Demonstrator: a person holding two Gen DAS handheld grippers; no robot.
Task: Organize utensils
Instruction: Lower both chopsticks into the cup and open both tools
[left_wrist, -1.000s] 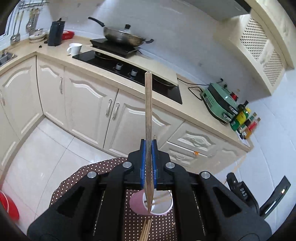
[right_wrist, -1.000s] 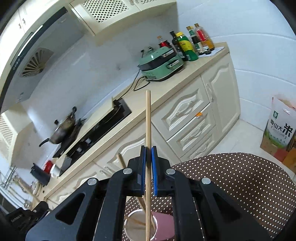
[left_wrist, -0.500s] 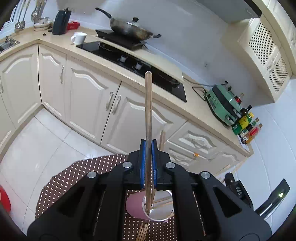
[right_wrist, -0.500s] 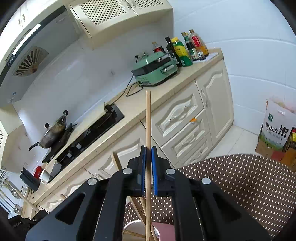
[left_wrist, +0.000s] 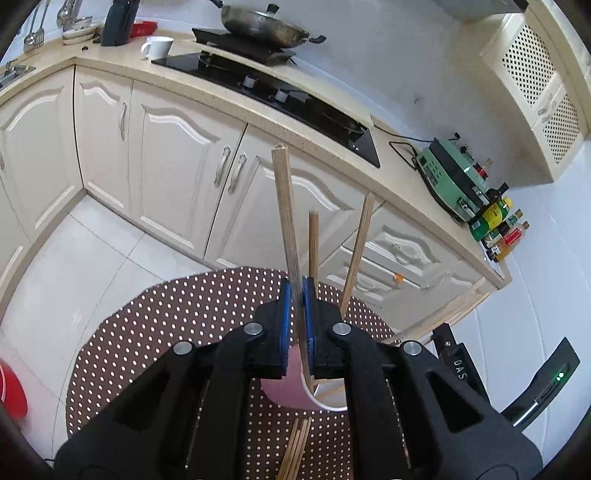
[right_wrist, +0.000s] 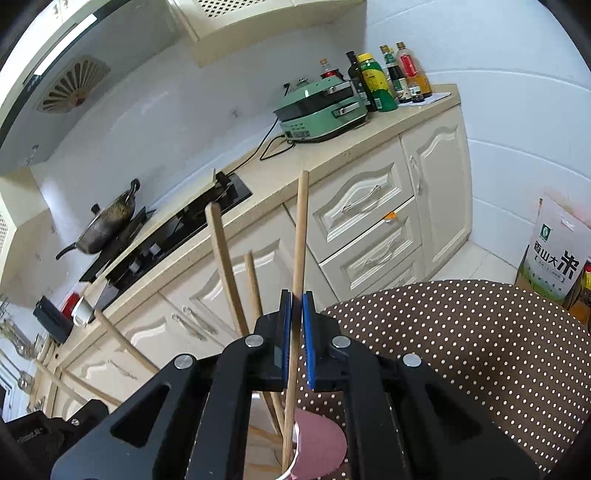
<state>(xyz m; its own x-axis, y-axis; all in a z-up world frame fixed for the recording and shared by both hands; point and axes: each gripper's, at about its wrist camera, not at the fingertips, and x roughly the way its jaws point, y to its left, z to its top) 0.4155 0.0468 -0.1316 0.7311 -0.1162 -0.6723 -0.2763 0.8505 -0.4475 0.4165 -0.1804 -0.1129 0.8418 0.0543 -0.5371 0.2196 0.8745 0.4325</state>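
A pink cup (left_wrist: 288, 384) with a white rim stands on the dotted table below both grippers; it also shows in the right wrist view (right_wrist: 321, 446). My left gripper (left_wrist: 295, 321) has a wooden chopstick (left_wrist: 286, 218) between its blue pads, tilted left, its lower end inside the cup; the jaws stand slightly apart around it. My right gripper (right_wrist: 296, 332) has another chopstick (right_wrist: 299, 240) between its pads, leaning with its lower end in the cup, the pads a little apart. Several other chopsticks (left_wrist: 356, 251) stand in the cup. Loose chopsticks (left_wrist: 295, 450) lie on the table.
The round table has a brown cloth with white dots (left_wrist: 166, 325). Cream kitchen cabinets (left_wrist: 166, 155), a stove with a wok (left_wrist: 266, 26) and a green appliance (right_wrist: 321, 107) are behind. A rice bag (right_wrist: 554, 254) stands on the floor at the right.
Both grippers have come down toward the cup. Both chopsticks now tilt between the pads with their lower ends in the cup, and the pads have parted slightly.
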